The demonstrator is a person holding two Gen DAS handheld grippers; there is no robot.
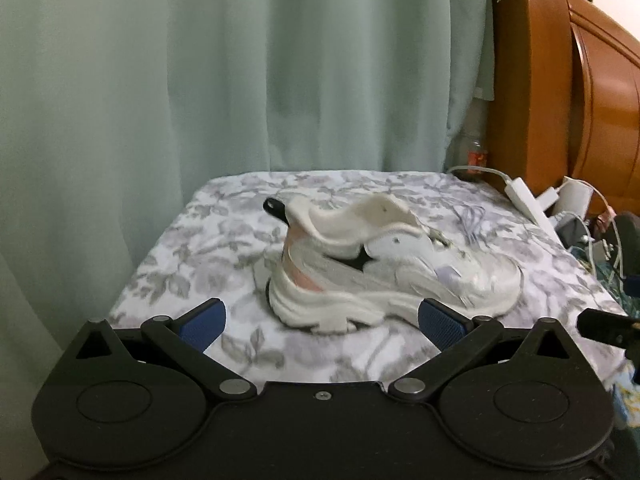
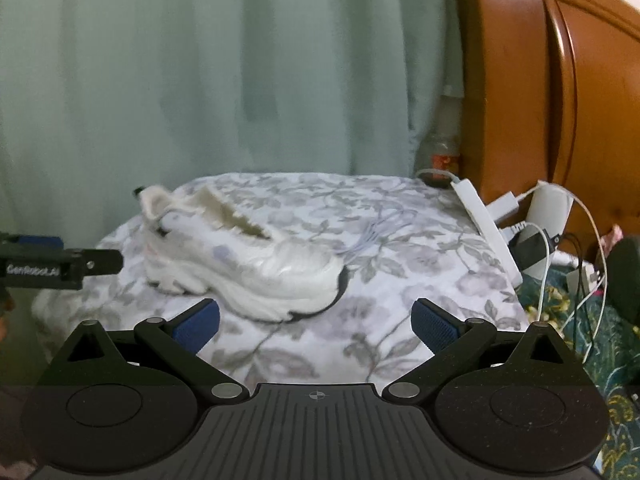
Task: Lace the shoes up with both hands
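Left wrist view shows a white chunky sneaker sitting upright on a floral-print cloth that covers a raised surface, heel toward the curtain side and toe toward the wooden headboard. Its tongue stands up and the throat gapes open; a loose lace trails off the front onto the cloth, so by my reading the lacing is barely begun, with threading and tightening left to do. Motion blur hides the eyelets. The left gripper hovers just short of the sole, level with it, jaws spread wide and holding nothing. The right gripper hangs near the toe, likewise wide open and empty, touching neither shoe nor lace. Chargers and cables lie cluttered beside the headboard, well clear of both
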